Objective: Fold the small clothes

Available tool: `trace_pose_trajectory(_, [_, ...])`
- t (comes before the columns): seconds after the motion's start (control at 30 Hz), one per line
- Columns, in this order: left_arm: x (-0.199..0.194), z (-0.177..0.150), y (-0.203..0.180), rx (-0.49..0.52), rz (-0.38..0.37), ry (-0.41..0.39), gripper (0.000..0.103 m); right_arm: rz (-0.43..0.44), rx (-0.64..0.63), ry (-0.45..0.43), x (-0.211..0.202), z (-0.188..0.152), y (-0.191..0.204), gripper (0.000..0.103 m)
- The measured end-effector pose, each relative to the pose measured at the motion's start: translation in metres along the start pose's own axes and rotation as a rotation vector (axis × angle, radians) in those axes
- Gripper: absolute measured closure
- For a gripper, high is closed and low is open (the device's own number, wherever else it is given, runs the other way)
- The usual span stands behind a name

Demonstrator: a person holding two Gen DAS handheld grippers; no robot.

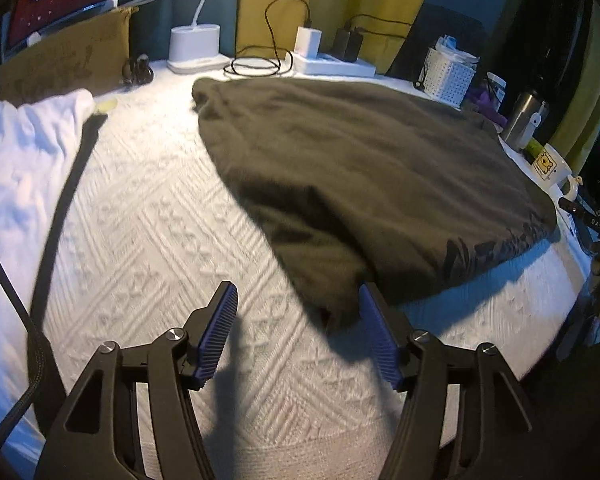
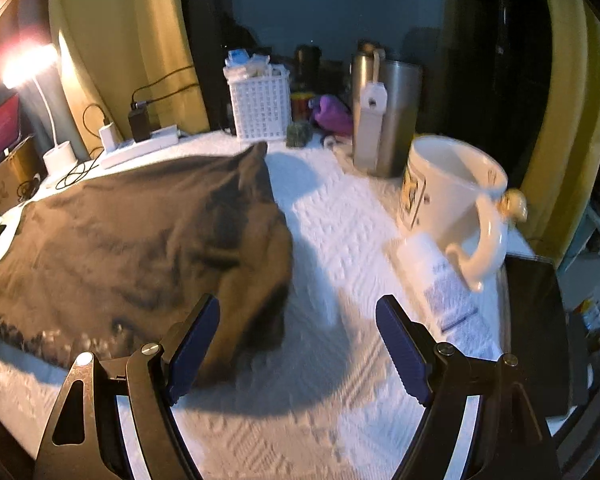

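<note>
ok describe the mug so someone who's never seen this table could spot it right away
Start at the white textured cloth covering the table, then go to its right edge, past the dark garment. In front of the steel tumbler stands the mug: white, with a yellow cartoon picture and a curly handle, the only cup there.

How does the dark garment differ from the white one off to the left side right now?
The dark olive garment lies spread mid-table with a dark print along one edge; the white garment sits bunched at the left edge, plain, partly out of frame. The left claw is open right at the dark garment's near corner and well away from the white one. Both rest on the white textured cover.
</note>
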State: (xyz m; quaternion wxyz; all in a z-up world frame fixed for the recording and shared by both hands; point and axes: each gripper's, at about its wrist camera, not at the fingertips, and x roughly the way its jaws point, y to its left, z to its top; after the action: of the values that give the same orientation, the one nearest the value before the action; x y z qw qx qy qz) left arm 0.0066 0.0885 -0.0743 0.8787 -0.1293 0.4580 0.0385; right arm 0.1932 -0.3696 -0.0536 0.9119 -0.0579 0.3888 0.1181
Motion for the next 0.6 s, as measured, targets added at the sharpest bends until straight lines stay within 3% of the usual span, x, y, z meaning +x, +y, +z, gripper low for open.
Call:
trace_pose_trajectory(0.1, [0.002, -0.004, -0.008, 0.031, 0.003, 0.004, 0.04, 0.006, 0.034, 0.018, 0.008, -0.009, -0.011, 0.029])
trace_pose_trajectory(0.17, [0.003, -0.005, -0.014, 0.056, -0.003, 0.0, 0.04, -0.005, 0.055, 0.024, 0.01, -0.011, -0.019, 0.043])
trace_pose_trajectory(0.27, [0.007, -0.006, -0.018, 0.073, 0.005, -0.011, 0.04, -0.018, 0.052, 0.028, 0.013, -0.012, -0.023, 0.045])
trace_pose_trajectory(0.5, [0.012, -0.003, -0.023, 0.1, 0.027, -0.03, 0.041, 0.056, 0.02, 0.026, 0.017, -0.012, -0.007, 0.054])
trace_pose_trajectory(0.6, [0.014, -0.002, -0.025, 0.109, 0.03, -0.037, 0.048, 0.086, 0.03, 0.027, 0.018, -0.01, -0.005, 0.062])
